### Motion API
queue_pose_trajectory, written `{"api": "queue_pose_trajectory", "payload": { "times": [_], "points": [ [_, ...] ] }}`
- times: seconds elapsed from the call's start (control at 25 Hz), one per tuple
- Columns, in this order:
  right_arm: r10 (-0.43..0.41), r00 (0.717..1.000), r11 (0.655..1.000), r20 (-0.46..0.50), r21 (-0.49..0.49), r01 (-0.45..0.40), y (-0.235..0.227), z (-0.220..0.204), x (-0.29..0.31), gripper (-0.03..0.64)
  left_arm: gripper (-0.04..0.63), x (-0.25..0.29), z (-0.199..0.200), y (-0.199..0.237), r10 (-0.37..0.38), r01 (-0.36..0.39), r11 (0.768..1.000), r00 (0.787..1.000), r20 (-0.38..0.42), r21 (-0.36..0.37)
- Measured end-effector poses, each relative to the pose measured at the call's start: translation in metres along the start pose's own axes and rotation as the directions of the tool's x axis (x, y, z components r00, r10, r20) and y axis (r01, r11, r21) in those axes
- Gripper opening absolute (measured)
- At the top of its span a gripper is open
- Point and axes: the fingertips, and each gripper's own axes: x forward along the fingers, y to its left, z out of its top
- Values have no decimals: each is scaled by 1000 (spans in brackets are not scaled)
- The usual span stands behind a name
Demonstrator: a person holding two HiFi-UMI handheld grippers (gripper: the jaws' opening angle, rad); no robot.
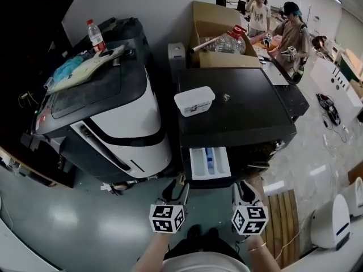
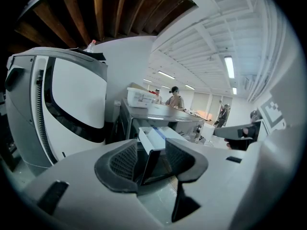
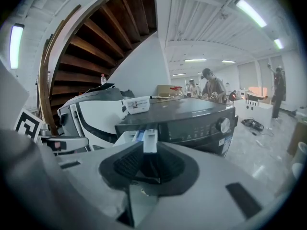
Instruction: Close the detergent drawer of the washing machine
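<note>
The black washing machine (image 1: 232,109) stands in front of me with its white detergent drawer (image 1: 210,162) pulled out at the front left. A blue insert shows inside the drawer. Both grippers hover just short of the drawer and touch nothing. My left gripper (image 1: 174,192) is below the drawer's left corner, its jaws a little apart and empty. In the left gripper view (image 2: 151,159) the drawer (image 2: 156,135) shows through that gap. My right gripper (image 1: 245,190) is below the drawer's right corner. In the right gripper view (image 3: 149,164) its pads meet, and the drawer's front (image 3: 149,140) sits straight ahead.
A white tub (image 1: 194,101) rests on the washer's lid. A large white and black machine (image 1: 113,118) stands close on the left, with a water bottle (image 1: 95,35) on top. A cardboard box (image 1: 215,21) sits behind. Wooden slats (image 1: 283,220) lie on the floor at right. People (image 1: 292,33) work at the back right.
</note>
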Motion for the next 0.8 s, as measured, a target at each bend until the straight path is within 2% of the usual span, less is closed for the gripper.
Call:
{"api": "queue_pose_trajectory", "payload": {
  "times": [0.36, 0.8],
  "points": [
    [72, 996, 997, -46, -20, -73, -7, -12, 8, 69, 161, -1, -14, -9, 64, -64, 998, 998, -29, -9],
    [107, 987, 993, -120, -45, -113, -14, -37, 24, 69, 161, 9, -39, -14, 97, -97, 995, 992, -86, 8]
  ]
}}
